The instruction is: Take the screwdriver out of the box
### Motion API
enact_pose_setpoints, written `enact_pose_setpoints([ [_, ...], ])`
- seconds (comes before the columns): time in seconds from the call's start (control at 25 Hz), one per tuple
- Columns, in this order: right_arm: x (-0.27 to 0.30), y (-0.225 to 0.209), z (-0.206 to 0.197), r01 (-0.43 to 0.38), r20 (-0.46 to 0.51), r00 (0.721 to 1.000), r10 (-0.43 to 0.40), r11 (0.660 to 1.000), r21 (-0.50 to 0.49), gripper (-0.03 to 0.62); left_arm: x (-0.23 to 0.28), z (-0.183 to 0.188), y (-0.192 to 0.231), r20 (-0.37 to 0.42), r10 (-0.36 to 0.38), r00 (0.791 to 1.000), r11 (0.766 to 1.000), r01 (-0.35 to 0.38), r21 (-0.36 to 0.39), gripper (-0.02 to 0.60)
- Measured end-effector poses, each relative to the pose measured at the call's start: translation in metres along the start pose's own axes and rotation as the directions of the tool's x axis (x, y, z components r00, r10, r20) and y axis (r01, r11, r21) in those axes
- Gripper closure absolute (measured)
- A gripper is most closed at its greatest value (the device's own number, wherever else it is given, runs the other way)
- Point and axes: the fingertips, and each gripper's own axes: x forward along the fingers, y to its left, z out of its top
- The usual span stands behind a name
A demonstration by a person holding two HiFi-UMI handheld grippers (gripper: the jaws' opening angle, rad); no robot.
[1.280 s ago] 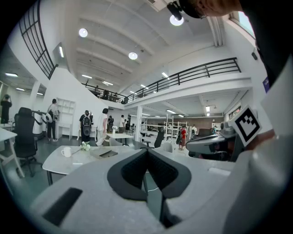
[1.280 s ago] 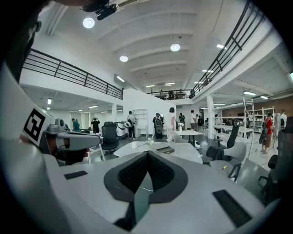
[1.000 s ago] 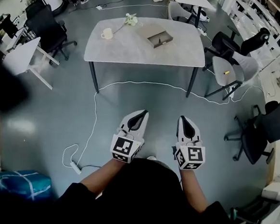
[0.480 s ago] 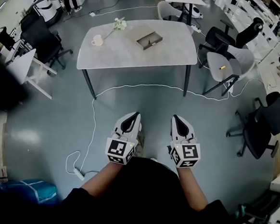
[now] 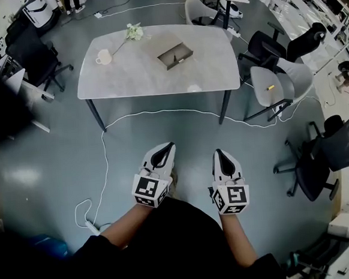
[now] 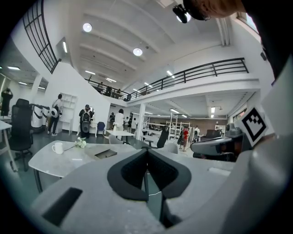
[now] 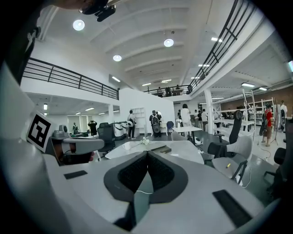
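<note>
My left claw [image 5: 166, 150] and right claw [image 5: 219, 155] are both closed on nothing, side by side above the grey floor [image 5: 55, 151], well apart from the grey rounded tabletop [image 5: 133, 73]. The shallow open grey box [image 5: 175, 55] sits there, near a white mug [image 5: 103, 56] and white flowers [image 5: 133, 31]. I cannot make out the screwdriver.

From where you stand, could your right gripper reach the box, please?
Probably not yet: the right gripper, shut and empty, is over the floor, well short of the table that bears the box. Only a floor cable lies between.
</note>
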Motion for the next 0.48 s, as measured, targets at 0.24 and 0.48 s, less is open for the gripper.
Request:
enact_pose_setpoints([
  [0.24, 0.102, -0.014, 0.032, -0.007, -0.033, 0.999, 0.006, 1.000, -0.027, 0.589, 0.068, 0.016, 0.074, -0.023, -0.011, 1.000, 0.999, 0.010, -0.054, 0.566],
  [0.48, 0.192, -0.017, 0.061, -0.002, -0.040, 0.999, 0.000, 0.999, -0.037, 0.589, 0.113, 0.032, 0.147, -0.015, -0.008, 1.000, 0.998, 0.007, -0.065, 0.566],
])
